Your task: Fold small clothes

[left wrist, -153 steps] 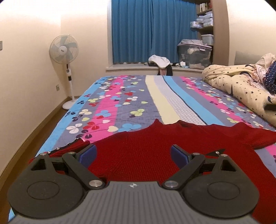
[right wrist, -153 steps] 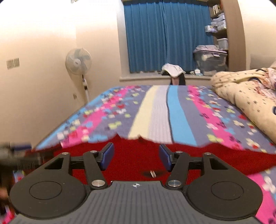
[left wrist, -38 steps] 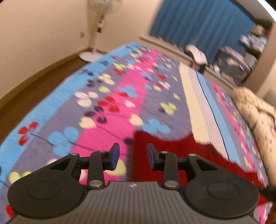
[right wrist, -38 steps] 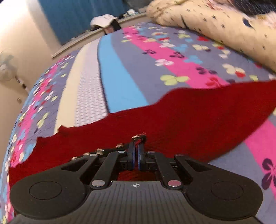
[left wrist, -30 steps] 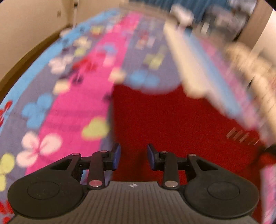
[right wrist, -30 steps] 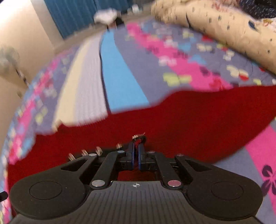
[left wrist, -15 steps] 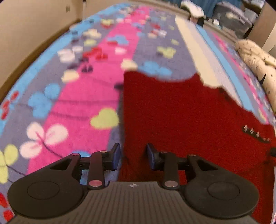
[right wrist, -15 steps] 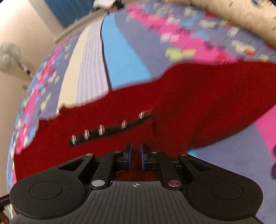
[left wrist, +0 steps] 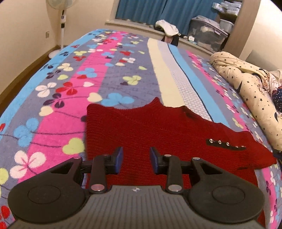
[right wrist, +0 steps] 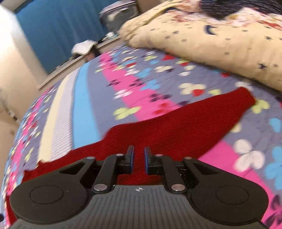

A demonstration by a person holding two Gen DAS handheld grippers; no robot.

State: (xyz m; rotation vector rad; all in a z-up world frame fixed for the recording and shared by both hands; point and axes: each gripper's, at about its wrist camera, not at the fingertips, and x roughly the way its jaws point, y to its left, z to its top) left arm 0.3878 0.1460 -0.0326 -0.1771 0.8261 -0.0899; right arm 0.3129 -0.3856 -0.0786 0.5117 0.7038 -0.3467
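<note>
Left wrist view: left gripper [left wrist: 135, 159] fingers narrow, nothing between them; red sweater [left wrist: 158, 130] flat on bed [left wrist: 74, 77] just ahead of them, button strip [left wrist: 225, 143] to their right
Change: sleeve with that strip now folded across the body, one fold done
Containers: storage bin [left wrist: 208, 33] far beyond, contents unclear
Right wrist view: right gripper [right wrist: 138, 159] fingers have just parted slightly, empty, sleeve released; unfolded sleeve [right wrist: 220, 109] stretches ahead-right, probably next

Striped clover-print bedspread [left wrist: 109, 74] fills frame, star-print cream quilt [left wrist: 246, 82] bunched at 3 o'clock, standing fan [left wrist: 62, 19] at 11, blue curtain [left wrist: 158, 10] at 12, clear storage bin [left wrist: 208, 35] at 1.
</note>
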